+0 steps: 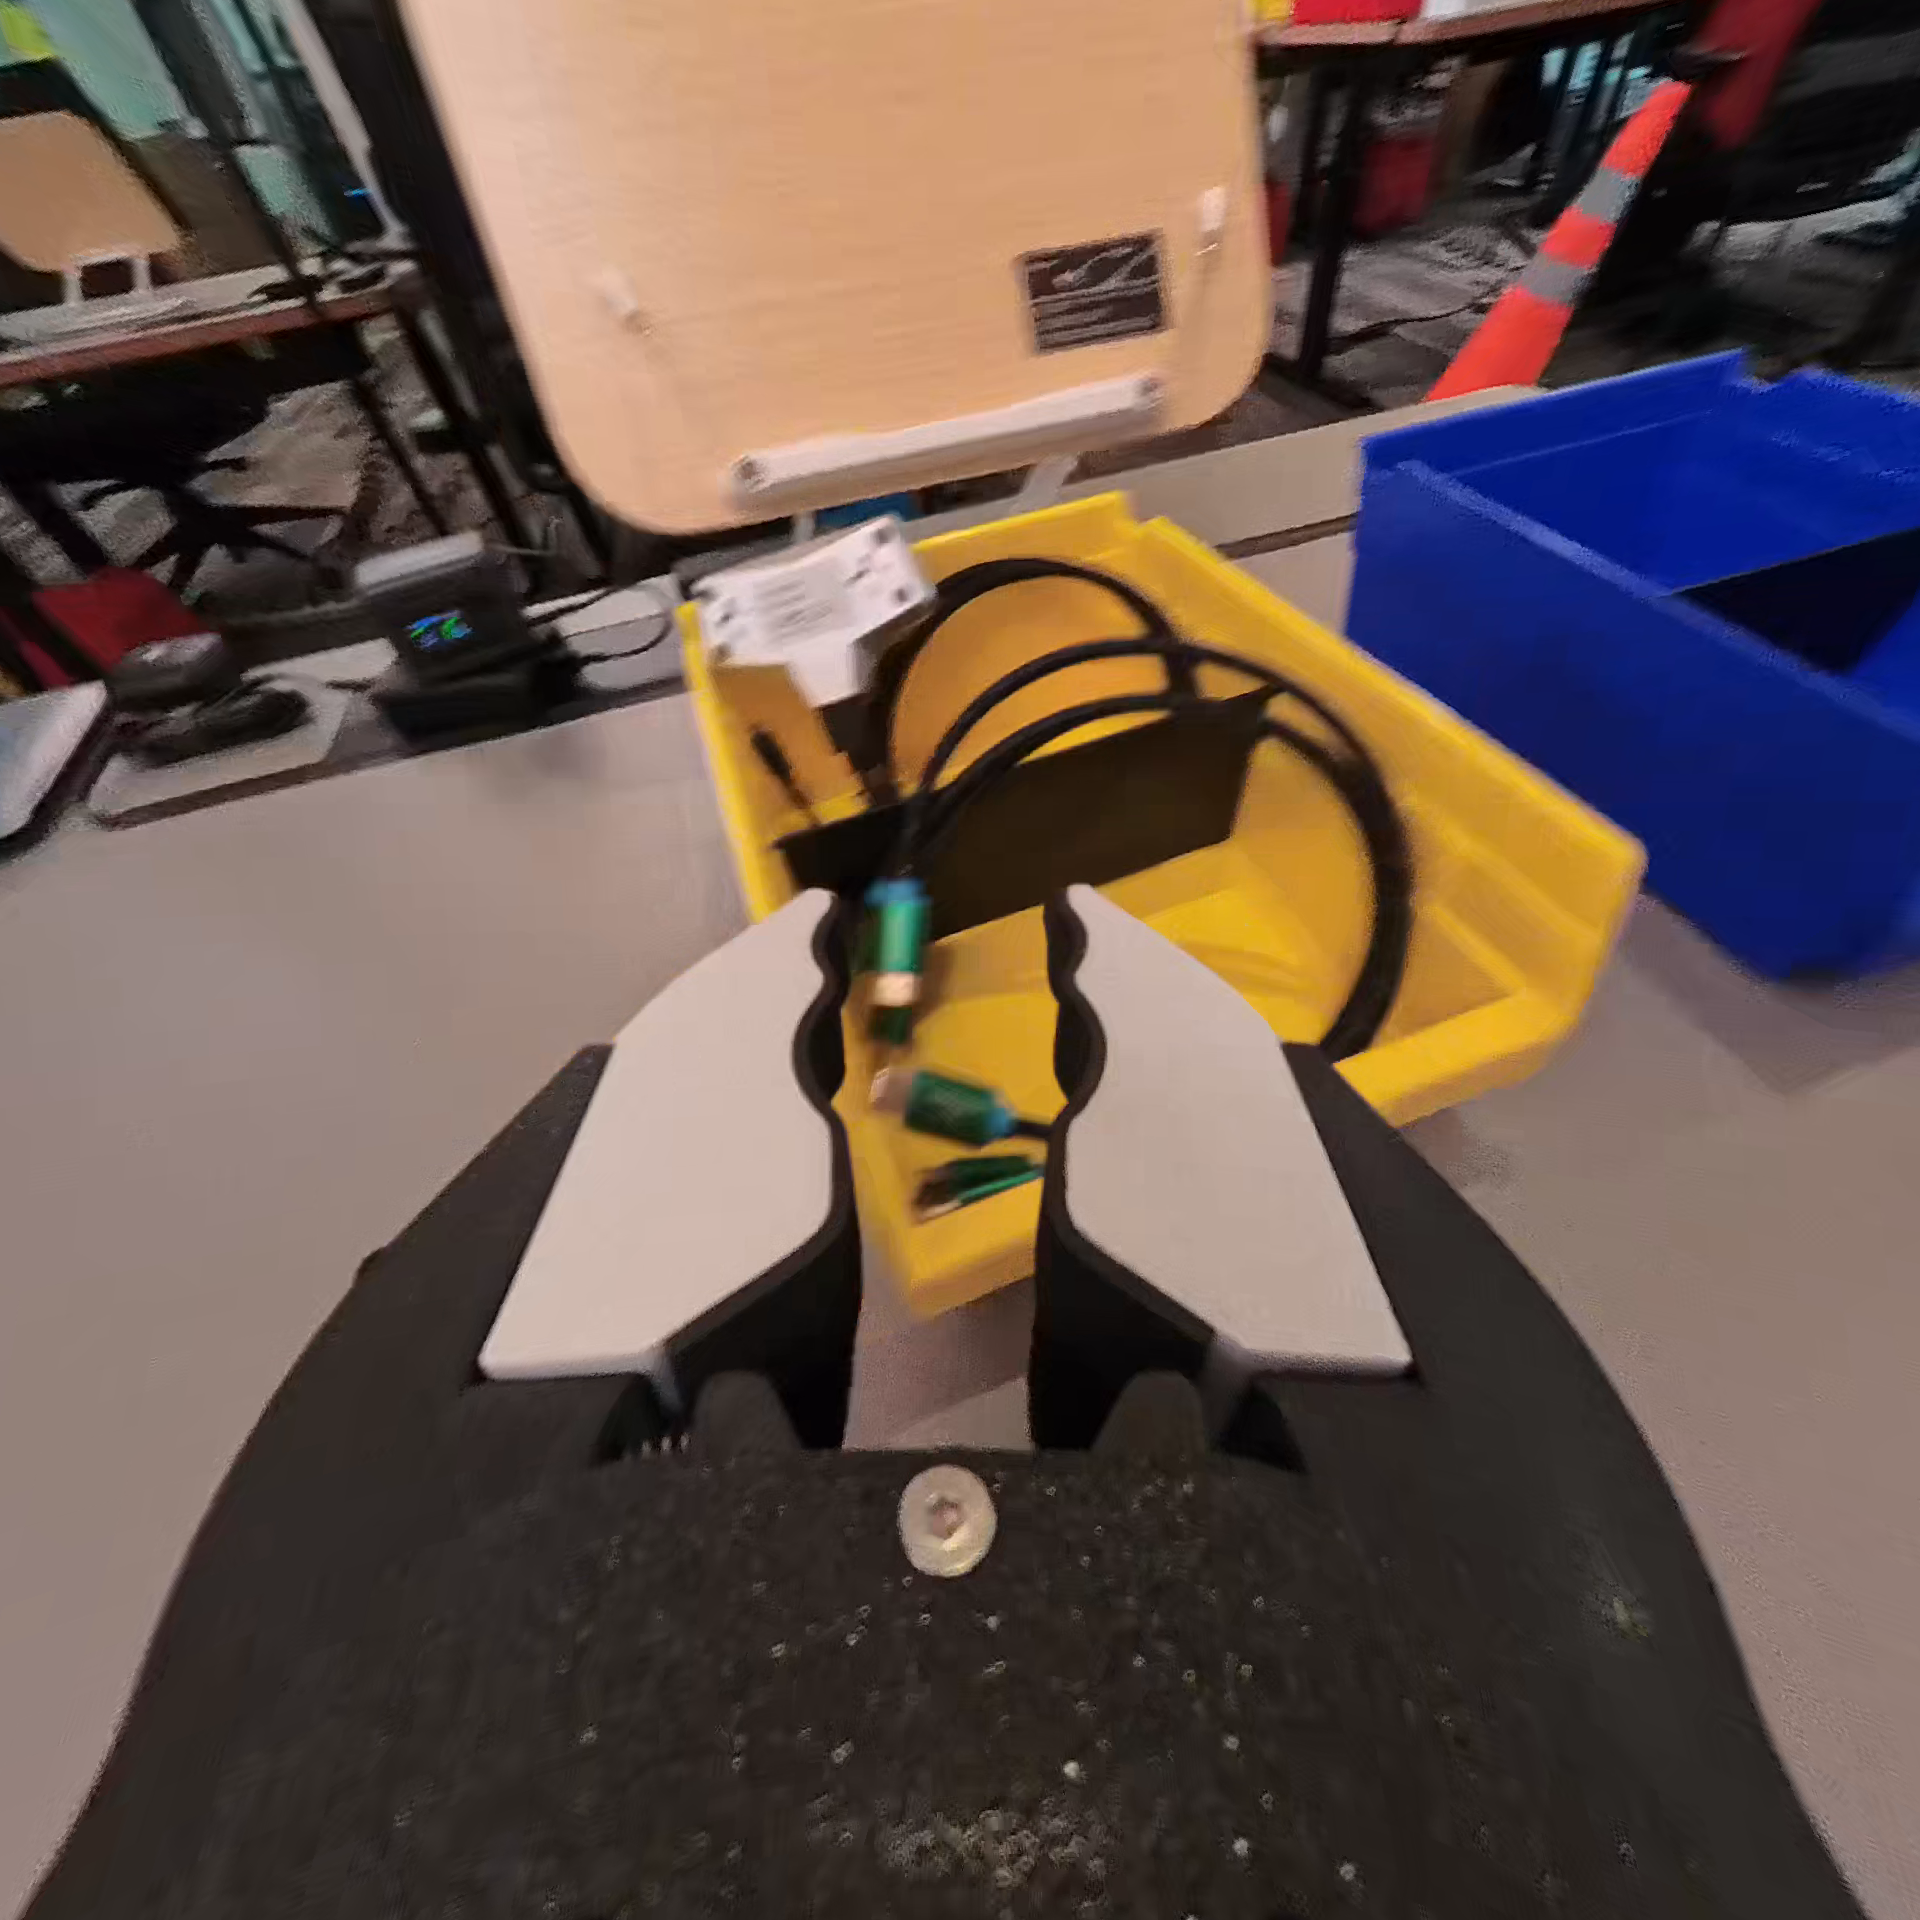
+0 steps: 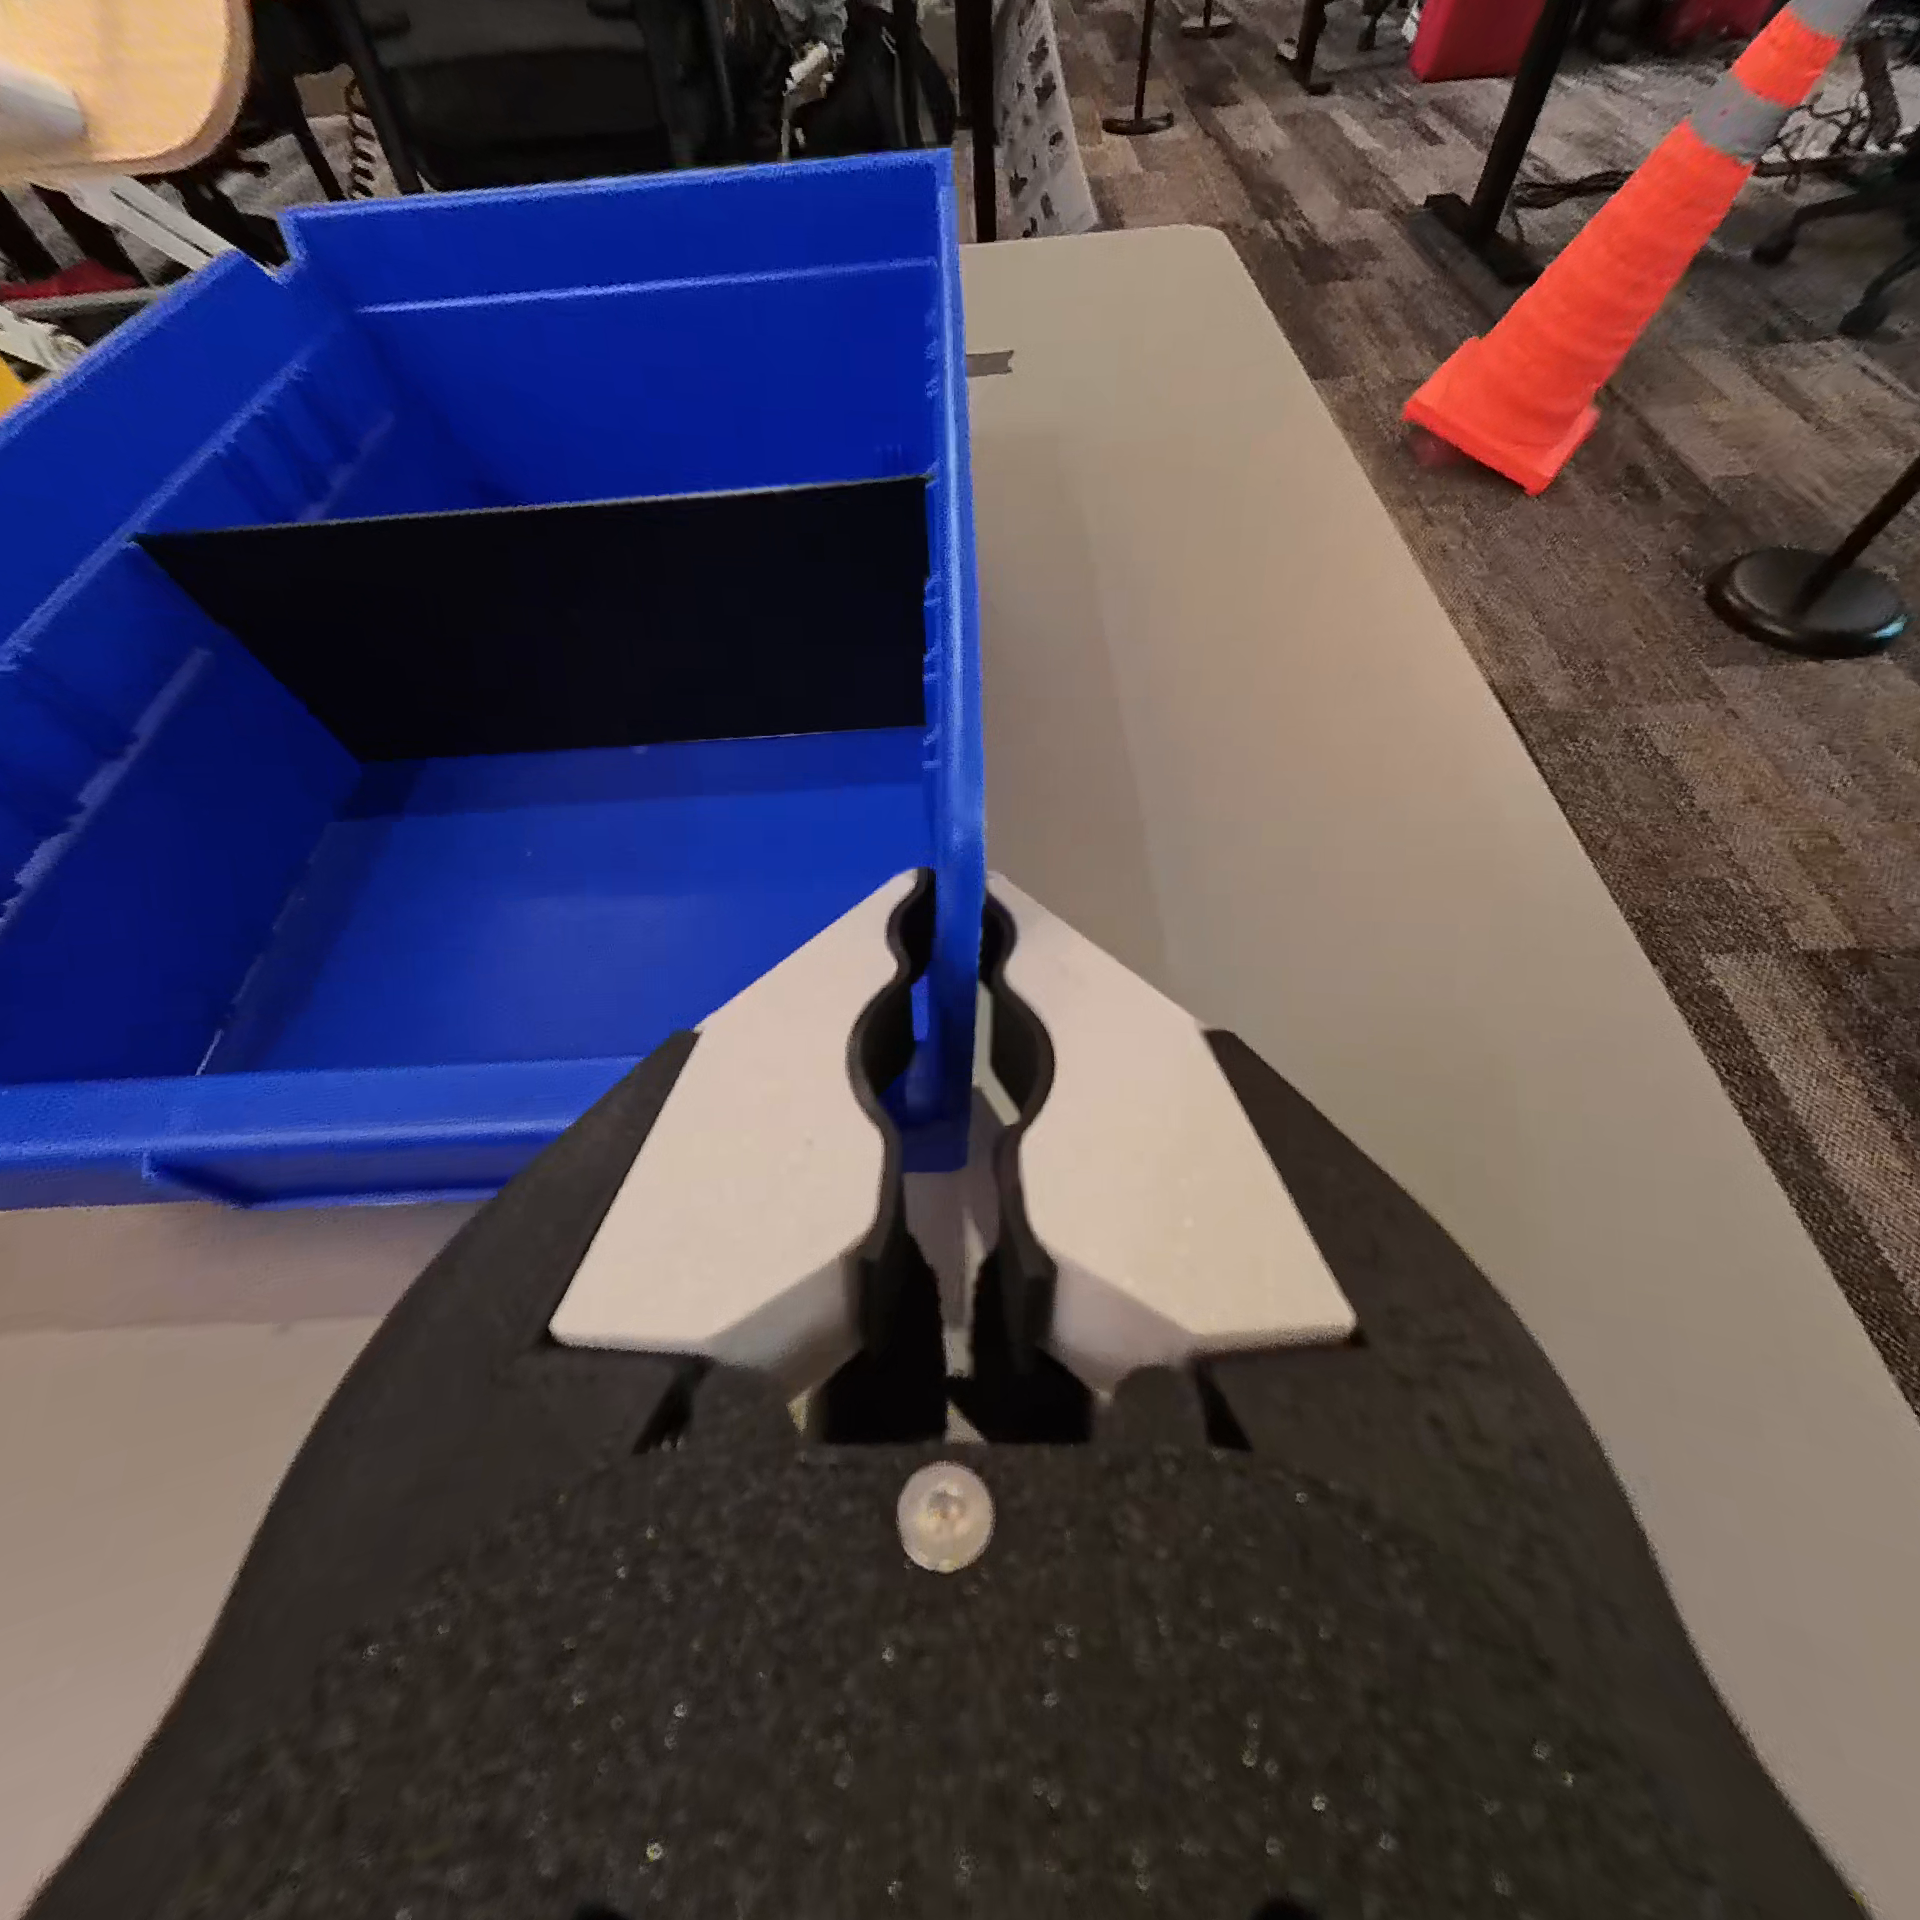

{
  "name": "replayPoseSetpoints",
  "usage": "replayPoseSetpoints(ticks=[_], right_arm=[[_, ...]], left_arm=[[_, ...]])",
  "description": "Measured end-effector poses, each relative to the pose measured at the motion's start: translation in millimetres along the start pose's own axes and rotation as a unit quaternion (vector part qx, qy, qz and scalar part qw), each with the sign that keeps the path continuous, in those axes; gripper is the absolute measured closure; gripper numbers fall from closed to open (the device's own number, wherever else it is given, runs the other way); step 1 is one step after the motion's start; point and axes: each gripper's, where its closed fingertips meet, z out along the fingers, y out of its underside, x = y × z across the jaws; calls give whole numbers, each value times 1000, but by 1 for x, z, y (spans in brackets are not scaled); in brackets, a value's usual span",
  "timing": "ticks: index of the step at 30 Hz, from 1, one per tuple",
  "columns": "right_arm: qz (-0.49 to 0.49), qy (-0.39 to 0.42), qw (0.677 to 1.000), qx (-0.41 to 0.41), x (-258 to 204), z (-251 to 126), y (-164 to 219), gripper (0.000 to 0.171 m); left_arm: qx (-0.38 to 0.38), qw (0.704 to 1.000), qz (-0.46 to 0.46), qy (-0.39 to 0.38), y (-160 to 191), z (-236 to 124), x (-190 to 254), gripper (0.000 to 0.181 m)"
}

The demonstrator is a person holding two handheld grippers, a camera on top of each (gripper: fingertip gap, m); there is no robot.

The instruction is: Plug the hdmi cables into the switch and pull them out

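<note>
In the left wrist view my left gripper (image 1: pixel 948 902) is open over the near part of a yellow bin (image 1: pixel 1507 862). A green HDMI plug (image 1: pixel 885 961) on a black cable (image 1: pixel 1371 831) hangs between the fingers, close to the left one and blurred; the pads do not press on it. Two more green plugs (image 1: pixel 951 1101) lie on the bin floor. A white switch box (image 1: pixel 810 613) sits at the bin's far end, behind a black divider (image 1: pixel 1122 790). In the right wrist view my right gripper (image 2: pixel 956 883) is shut on the right wall of the blue bin (image 2: pixel 956 623).
The blue bin (image 1: pixel 1662 727) stands right of the yellow one on the grey table (image 2: pixel 1247 727) and holds only a black divider (image 2: pixel 540 613). A tan board (image 1: pixel 831 208) stands behind the table. An orange cone (image 2: pixel 1590 281) is on the floor at right. The gap from one gripper's tips to the other's is roughly 50 cm.
</note>
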Motion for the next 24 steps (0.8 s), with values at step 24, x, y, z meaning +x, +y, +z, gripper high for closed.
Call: replayPoseSetpoints(ticks=[24], right_arm=[[-79, -29, 996, 9, -332, 1, 12, 170]], left_arm=[[-84, 996, -38, -7, 78, 41, -43, 176]])
